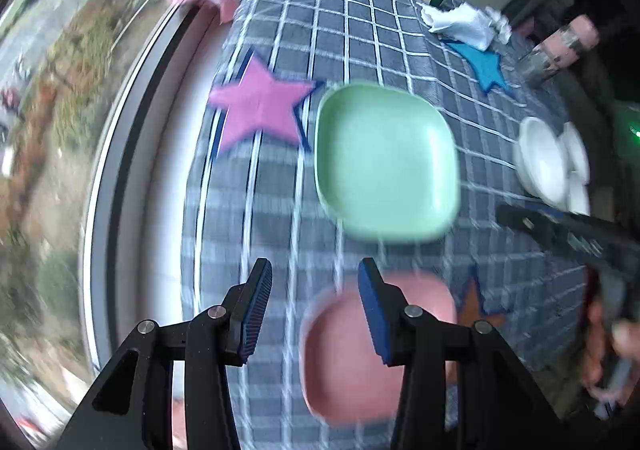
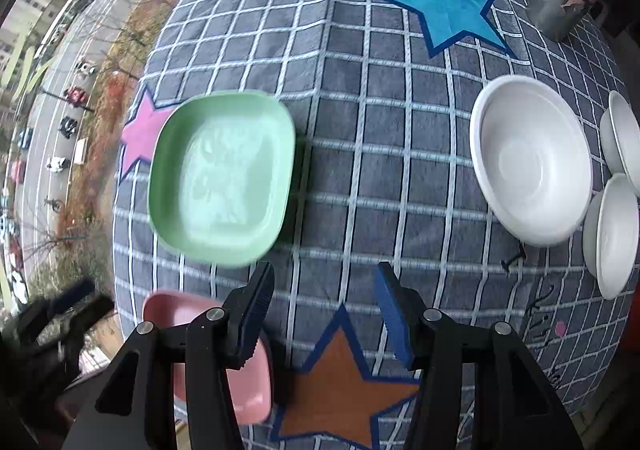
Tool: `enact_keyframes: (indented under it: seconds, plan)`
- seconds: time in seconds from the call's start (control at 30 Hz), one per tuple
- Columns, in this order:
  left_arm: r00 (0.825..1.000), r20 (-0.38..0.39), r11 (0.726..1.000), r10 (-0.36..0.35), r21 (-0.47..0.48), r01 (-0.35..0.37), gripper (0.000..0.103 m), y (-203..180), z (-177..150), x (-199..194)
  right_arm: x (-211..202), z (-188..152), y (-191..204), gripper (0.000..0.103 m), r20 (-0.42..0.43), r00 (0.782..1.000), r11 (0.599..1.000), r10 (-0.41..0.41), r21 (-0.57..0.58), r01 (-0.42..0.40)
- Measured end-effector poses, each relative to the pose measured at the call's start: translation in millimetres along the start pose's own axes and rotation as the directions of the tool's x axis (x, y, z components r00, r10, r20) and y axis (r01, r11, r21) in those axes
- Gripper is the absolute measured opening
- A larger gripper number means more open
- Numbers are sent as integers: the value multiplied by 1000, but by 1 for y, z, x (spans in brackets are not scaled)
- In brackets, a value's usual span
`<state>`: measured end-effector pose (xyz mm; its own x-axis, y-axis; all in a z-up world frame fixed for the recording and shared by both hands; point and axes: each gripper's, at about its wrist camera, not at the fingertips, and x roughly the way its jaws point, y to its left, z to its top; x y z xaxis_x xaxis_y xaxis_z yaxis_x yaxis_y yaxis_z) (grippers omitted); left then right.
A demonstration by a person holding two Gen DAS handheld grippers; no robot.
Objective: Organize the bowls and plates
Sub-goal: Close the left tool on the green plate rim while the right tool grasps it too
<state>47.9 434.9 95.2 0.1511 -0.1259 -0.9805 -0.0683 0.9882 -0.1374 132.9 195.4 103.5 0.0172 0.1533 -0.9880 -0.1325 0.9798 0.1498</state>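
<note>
Pink plate (image 2: 224, 362) half behind right gripper (image 2: 324, 314)

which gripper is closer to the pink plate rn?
Left. The left gripper hovers directly over the pink plate; the right gripper hangs beside it, above the orange star.

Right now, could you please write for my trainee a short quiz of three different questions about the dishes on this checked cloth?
1. True or false: the square green plastic plate is stacked on the square pink plastic plate.
2. How many round white bowls stand on the grey checked tablecloth?
3. Which star does the green plate partly cover: A) blue star, B) pink star, C) orange star?

Key
1. False: they lie apart, side by side.
2. Three: one large, two smaller.
3. B.
</note>
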Motion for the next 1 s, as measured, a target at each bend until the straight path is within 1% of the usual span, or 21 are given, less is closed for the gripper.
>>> enact_keyframes:
  seconds: [0.03, 0.07, 0.13, 0.2, 0.23, 0.27, 0.37, 0.53, 0.67, 0.8, 1.0]
  plan:
    - [999, -17, 999, 28, 19, -28, 49, -5, 12, 11, 4, 7, -1, 55, -6, 1000, 1000, 5, 17, -5]
    - [999, -31, 999, 39, 31, -38, 49, -6, 21, 20, 8, 6, 0, 55, -12, 1000, 999, 7, 34, -7]
    - [998, -44, 998, 52, 47, -50, 49, -6, 33, 30, 12, 16, 2, 55, -20, 1000, 999, 5, 50, -4]
    - [998, -45, 998, 52, 49, -50, 49, -10, 41, 35, 15, 18, 2, 55, -27, 1000, 999, 2, 55, 0]
    - [998, -45, 998, 51, 47, -49, 49, -10, 40, 36, 18, 22, 4, 55, -40, 999, 999, -8, 52, 10]
    - [998, -46, 998, 49, 48, -46, 49, -13, 41, 38, 30, 20, 14, 55, -47, 999, 999, -21, 46, 23]
    - [997, -55, 996, 53, 71, -49, 49, -19, 43, 46, 33, 26, 21, 55, -45, 998, 998, -51, 24, 52]
    - [996, -75, 996, 56, 70, -51, 49, -22, 48, 55, 42, 37, 34, 55, -41, 999, 999, -34, 6, 34]
    - [995, -86, 995, 59, 80, -52, 49, -22, 54, 63, 55, 44, 49, 55, -54, 998, 999, -44, -32, 42]
    - [993, -98, 994, 69, 88, -60, 49, -24, 61, 74, 63, 47, 53, 55, -58, 997, 999, -41, -14, 40]
    - [991, -104, 994, 88, 78, -80, 49, -21, 66, 85, 80, 50, 66, 55, -81, 995, 998, -63, -33, 60]
